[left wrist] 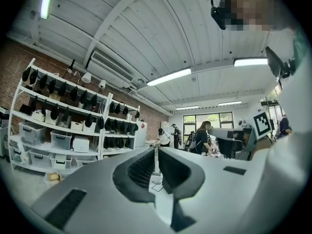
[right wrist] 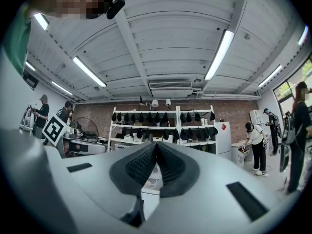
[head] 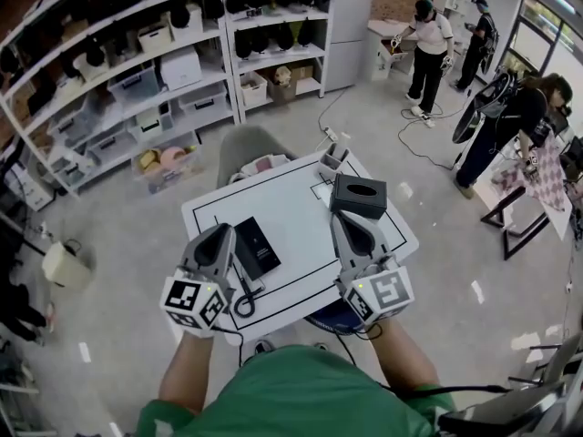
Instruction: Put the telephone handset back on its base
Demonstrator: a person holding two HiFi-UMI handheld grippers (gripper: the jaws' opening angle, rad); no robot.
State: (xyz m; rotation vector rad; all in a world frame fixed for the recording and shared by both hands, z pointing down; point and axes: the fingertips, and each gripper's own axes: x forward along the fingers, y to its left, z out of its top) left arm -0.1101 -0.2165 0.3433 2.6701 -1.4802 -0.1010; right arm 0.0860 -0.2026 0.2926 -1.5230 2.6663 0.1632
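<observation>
The black telephone base (head: pixel 256 247) lies on the white table (head: pixel 291 198), left of its middle. A black cord (head: pixel 244 302) loops near the table's front edge, and a dark piece (head: pixel 242 279) running up from it beside the base may be the handset; my left gripper partly hides it. My left gripper (head: pixel 223 231) hovers just left of the base, its jaws shut with nothing between them (left wrist: pixel 156 165). The right gripper (head: pixel 343 218) hangs over the table's right half, also shut and empty (right wrist: pixel 156 149). Both gripper views look out level over the room.
A black tissue box (head: pixel 357 196) and a grey holder (head: pixel 333 161) stand at the table's far right. A grey chair (head: pixel 250 151) is behind the table, with white shelves (head: pixel 173 71) beyond. Several people stand at the back right. A blue stool (head: pixel 330 318) sits under the front edge.
</observation>
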